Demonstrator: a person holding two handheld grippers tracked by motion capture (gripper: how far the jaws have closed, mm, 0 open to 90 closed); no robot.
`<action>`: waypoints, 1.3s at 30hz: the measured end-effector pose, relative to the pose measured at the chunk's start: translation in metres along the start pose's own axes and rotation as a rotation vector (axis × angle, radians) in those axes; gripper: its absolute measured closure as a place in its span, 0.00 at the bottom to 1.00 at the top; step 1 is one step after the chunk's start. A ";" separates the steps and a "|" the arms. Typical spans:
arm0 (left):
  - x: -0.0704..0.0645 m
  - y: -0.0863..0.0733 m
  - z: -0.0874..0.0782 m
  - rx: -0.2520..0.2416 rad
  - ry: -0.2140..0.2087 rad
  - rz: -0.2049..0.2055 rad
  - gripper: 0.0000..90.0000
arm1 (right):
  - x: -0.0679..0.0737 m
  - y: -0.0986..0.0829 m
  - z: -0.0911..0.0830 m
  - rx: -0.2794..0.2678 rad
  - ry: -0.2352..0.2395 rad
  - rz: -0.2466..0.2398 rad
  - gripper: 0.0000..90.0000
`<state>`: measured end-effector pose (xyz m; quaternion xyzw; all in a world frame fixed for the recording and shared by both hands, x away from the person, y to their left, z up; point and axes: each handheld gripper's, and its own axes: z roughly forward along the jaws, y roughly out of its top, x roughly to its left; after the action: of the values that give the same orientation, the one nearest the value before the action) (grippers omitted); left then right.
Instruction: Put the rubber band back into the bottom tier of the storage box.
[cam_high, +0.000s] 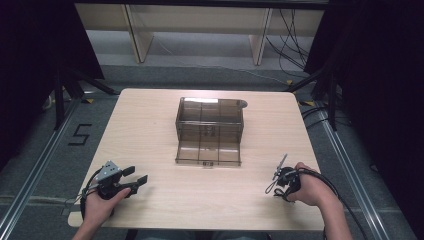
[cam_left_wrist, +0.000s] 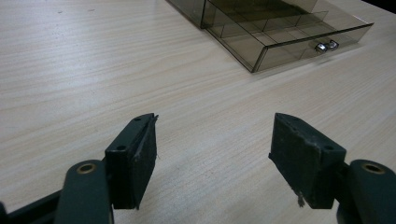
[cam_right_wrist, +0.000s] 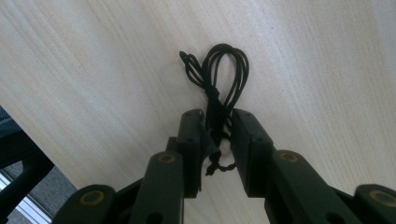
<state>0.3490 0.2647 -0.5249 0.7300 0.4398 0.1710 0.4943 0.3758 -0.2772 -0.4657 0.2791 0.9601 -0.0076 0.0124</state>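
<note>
A smoky see-through compartment box (cam_high: 210, 131) sits mid-table, its lid or drawer lying open toward me, with a small metal latch (cam_left_wrist: 325, 45) on the front edge. My left gripper (cam_high: 139, 176) rests at the near left of the table, open, jaws wide apart (cam_left_wrist: 212, 140) with only bare wood between them, aimed toward the box (cam_left_wrist: 275, 28). At the near right, my right gripper (cam_high: 278, 184) is shut (cam_right_wrist: 217, 119) on a bundle of thin black cord (cam_right_wrist: 219, 70), whose loops stick out past the fingertips just over the wood.
The light wooden table (cam_high: 150, 120) has rounded corners. Black tripod legs (cam_high: 70, 85) and cables (cam_high: 300, 55) stand on the grey floor around it, and metal rails run along both sides. The table edge (cam_right_wrist: 28, 135) lies close to the right gripper.
</note>
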 end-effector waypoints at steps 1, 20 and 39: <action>0.000 0.000 0.000 -0.002 -0.002 -0.005 0.35 | 0.000 0.000 0.000 0.005 -0.002 0.014 0.85; 0.000 0.000 0.000 0.002 0.000 -0.001 0.35 | 0.000 0.002 0.004 0.017 -0.008 0.036 0.92; 0.000 0.000 0.000 0.001 0.000 -0.002 0.35 | -0.002 0.001 -0.005 0.012 0.001 0.057 0.96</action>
<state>0.3491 0.2647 -0.5250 0.7300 0.4405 0.1703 0.4940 0.3785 -0.2771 -0.4610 0.3064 0.9518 -0.0130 0.0107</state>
